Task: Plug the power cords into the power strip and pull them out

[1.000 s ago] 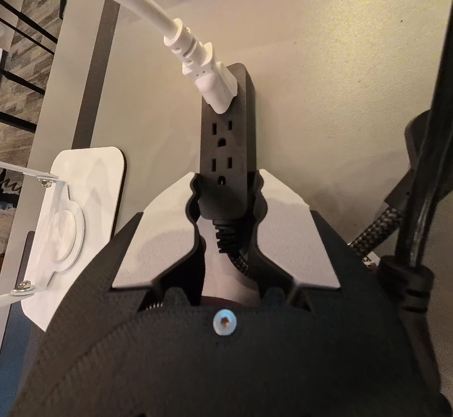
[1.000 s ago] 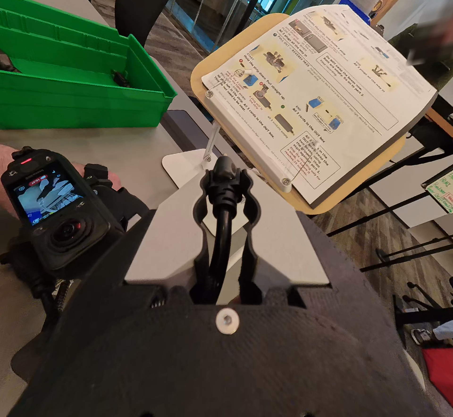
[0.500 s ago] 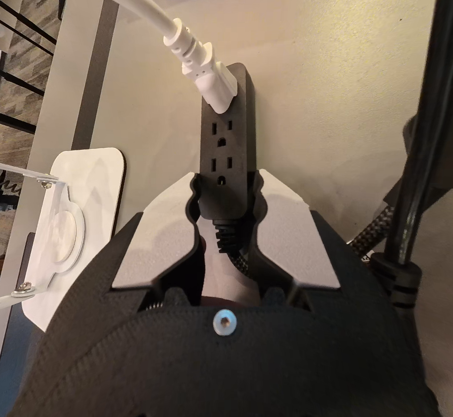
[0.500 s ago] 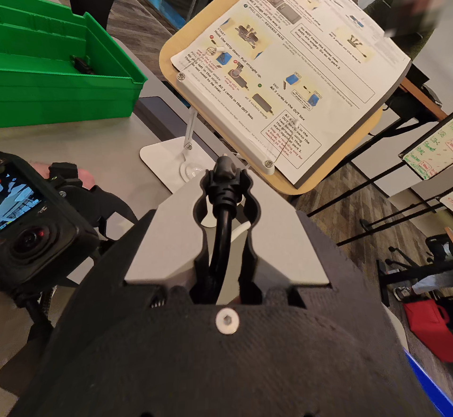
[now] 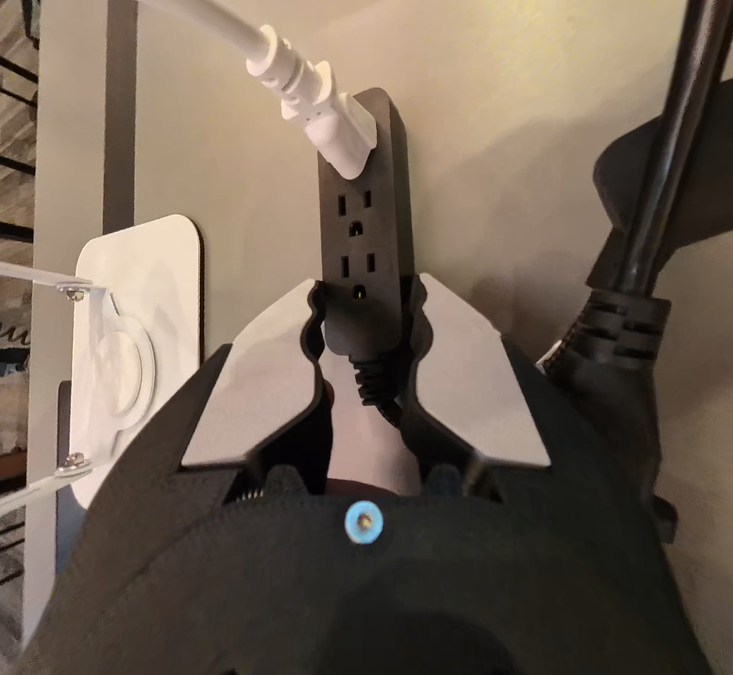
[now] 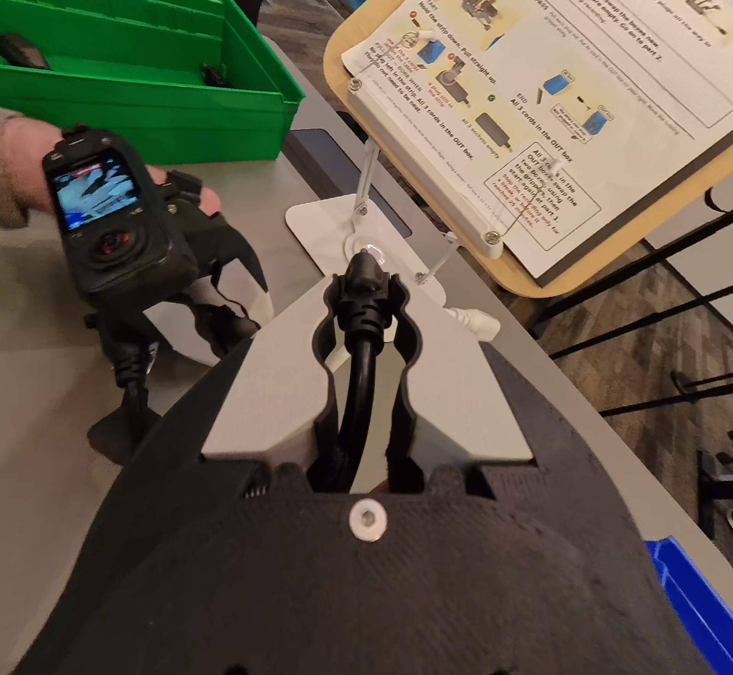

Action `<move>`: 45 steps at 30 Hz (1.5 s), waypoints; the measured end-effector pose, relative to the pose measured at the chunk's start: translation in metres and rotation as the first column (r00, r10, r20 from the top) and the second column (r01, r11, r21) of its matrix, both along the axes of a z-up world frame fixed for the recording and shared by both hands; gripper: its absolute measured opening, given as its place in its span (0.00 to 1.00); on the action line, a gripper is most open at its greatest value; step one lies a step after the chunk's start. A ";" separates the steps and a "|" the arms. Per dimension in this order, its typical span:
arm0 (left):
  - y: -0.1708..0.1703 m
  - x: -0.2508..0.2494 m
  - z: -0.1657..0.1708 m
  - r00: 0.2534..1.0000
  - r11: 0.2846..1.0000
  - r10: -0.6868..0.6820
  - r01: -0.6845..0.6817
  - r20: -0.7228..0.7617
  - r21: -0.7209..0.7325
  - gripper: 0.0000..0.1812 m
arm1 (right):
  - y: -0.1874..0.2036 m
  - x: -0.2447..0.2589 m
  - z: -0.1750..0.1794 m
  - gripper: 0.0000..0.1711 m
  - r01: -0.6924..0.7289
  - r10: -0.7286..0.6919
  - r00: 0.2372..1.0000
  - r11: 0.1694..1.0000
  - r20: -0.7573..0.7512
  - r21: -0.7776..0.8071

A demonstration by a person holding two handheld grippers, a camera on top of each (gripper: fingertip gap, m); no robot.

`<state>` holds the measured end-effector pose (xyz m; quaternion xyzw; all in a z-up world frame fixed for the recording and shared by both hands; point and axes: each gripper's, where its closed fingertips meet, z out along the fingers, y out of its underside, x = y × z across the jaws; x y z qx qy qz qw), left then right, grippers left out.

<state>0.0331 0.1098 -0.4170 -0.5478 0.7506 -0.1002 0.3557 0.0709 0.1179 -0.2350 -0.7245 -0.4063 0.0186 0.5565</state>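
In the left wrist view my left gripper (image 5: 363, 299) is shut on the near end of a black power strip (image 5: 365, 219) lying on the grey table. A white plug (image 5: 337, 128) with its white cord sits in the strip's far socket; the two nearer sockets are empty. In the right wrist view my right gripper (image 6: 365, 295) is shut on a black plug (image 6: 363, 283), its black cord running back between the fingers, held above the table. That black cord (image 5: 654, 140) also crosses the right side of the left wrist view. The left gripper with its camera (image 6: 111, 219) shows at left.
A green bin (image 6: 158, 100) stands at the far left of the table. An instruction sheet on a wooden board (image 6: 555, 100) rests on a white stand (image 6: 337, 227) near the table edge. A blue bin corner (image 6: 694, 596) is at lower right. The stand's base (image 5: 139, 299) lies left of the strip. The gap from one gripper's tips to the other's is roughly 20 cm.
My right gripper has tilted down and moved toward the strip with the black plug. The black cord has swung further into the left wrist view. The left gripper stays on the strip.
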 end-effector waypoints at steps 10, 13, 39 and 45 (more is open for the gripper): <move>-0.003 -0.022 0.000 0.891 0.940 -0.306 0.338 -0.336 0.039 0.22 | -0.035 -0.005 0.001 0.13 -0.138 0.134 0.988 0.989 -0.079 -0.052; -0.004 -0.025 0.001 0.817 0.899 -0.365 0.435 -0.447 0.060 0.22 | -0.048 -0.008 0.003 0.13 -0.190 0.182 0.977 0.979 -0.108 -0.070; 0.002 -0.027 0.015 0.925 0.897 -0.326 0.237 -0.195 -0.373 0.29 | -0.035 -0.023 -0.013 0.13 -0.274 0.235 0.954 0.936 -0.187 -0.222; 0.007 -0.029 0.036 0.930 0.761 -0.336 0.174 -0.150 -0.625 0.26 | -0.033 -0.022 -0.016 0.13 -0.292 0.247 0.947 0.930 -0.206 -0.224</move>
